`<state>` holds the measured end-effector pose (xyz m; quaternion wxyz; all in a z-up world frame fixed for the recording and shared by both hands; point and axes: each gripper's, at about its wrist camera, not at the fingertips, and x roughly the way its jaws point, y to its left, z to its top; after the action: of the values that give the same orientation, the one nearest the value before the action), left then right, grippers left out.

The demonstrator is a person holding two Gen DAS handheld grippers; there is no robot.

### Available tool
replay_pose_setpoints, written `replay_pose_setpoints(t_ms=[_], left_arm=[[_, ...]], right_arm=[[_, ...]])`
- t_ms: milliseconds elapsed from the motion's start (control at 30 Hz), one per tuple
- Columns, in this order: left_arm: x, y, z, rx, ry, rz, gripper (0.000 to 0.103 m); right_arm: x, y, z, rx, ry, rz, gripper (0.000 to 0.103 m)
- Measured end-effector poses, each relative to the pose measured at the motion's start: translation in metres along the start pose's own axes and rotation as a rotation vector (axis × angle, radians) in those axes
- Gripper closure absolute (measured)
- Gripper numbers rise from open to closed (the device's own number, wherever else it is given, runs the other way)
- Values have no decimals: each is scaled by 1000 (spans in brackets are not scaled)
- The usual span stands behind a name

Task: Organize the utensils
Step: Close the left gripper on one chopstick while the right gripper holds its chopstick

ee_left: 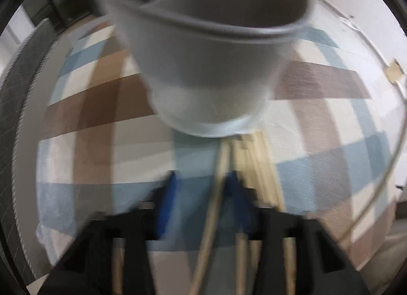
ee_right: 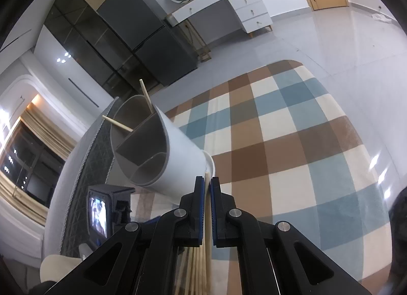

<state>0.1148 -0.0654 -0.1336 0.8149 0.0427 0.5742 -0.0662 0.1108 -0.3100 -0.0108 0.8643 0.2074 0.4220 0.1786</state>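
Two chopsticks (ee_right: pixel 119 124) in holder (ee_right: pixel 183 157), no legible writing

left wrist: steeply down, close on holder (ee_left: pixel 208 66) | right wrist: obliquely down | shared: holder, checked rug (ee_right: pixel 292 142)

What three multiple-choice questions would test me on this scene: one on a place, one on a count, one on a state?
1. The utensil holder stands on: A) the bare floor B) the checked cloth C) a drawer unit.
2. Number of protruding chopsticks in the utensil holder: A) none B) two C) five.
3. The right gripper is: A) wide open and empty B) shut on a single chopstick C) shut on a spoon.
Answers: B, its base rests on the checks; B, two sticks rise from its compartments; B, the pads pinch one stick.
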Motion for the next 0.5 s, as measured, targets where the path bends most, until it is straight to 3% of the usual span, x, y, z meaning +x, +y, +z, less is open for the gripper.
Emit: replay_pose_setpoints(t_ms=[33,100,367,500], left_arm=[[0,-4,-1,21,8,-13,101],[-1,-8,-4,61,4,-8,101],[-9,38,-35,-52,24,-105,102],[-19,40,-44,-71,25,-120,101]], right_arm=[[1,0,0,-2,1,-2,99],[1,-1,0,7,1,0,99],[-6,10,-3,-15,-20,7,99],[-5,11,-5,-8,-19,5,99]])
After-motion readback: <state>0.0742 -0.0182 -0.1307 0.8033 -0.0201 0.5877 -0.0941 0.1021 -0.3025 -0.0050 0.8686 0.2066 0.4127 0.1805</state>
